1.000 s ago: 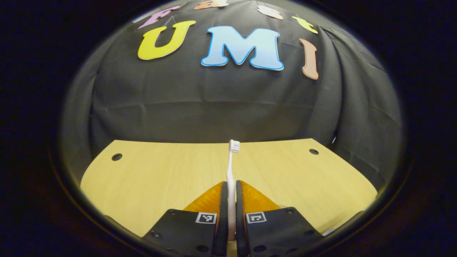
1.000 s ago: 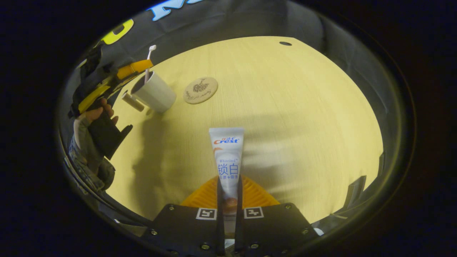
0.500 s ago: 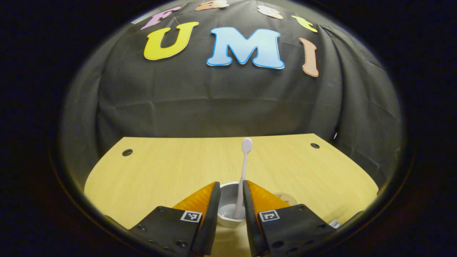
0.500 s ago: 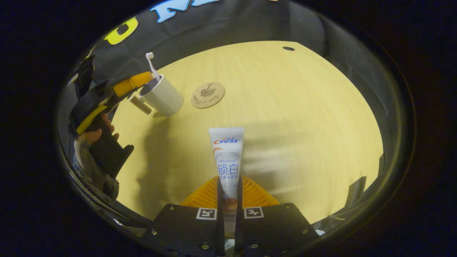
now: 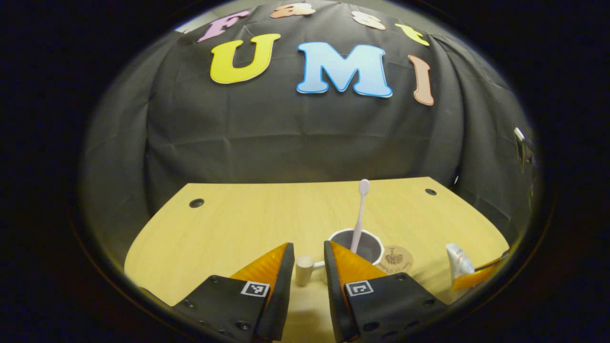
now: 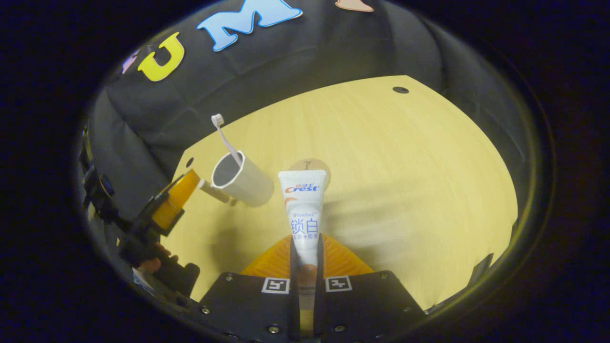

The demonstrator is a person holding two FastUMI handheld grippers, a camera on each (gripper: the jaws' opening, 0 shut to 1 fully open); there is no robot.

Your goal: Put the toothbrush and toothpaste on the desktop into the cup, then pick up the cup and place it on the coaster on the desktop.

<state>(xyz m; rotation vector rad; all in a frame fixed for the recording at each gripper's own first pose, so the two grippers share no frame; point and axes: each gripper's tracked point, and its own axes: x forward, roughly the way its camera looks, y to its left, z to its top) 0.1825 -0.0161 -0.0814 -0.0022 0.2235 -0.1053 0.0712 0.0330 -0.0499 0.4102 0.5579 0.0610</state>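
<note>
The toothbrush (image 5: 358, 216) stands in the cup (image 5: 369, 245), just past the left gripper (image 5: 309, 250) (jaws apart, empty). The right gripper (image 6: 305, 245) squeezes the toothpaste tube (image 6: 303, 212).

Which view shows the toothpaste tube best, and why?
The right gripper view: the toothpaste tube stands centred, held between the right tongs. In the left gripper view, only its end shows at the right edge.

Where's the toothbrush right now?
The toothbrush stands in the cup, beside the coaster, just ahead of the open left gripper in the left gripper view.
</note>
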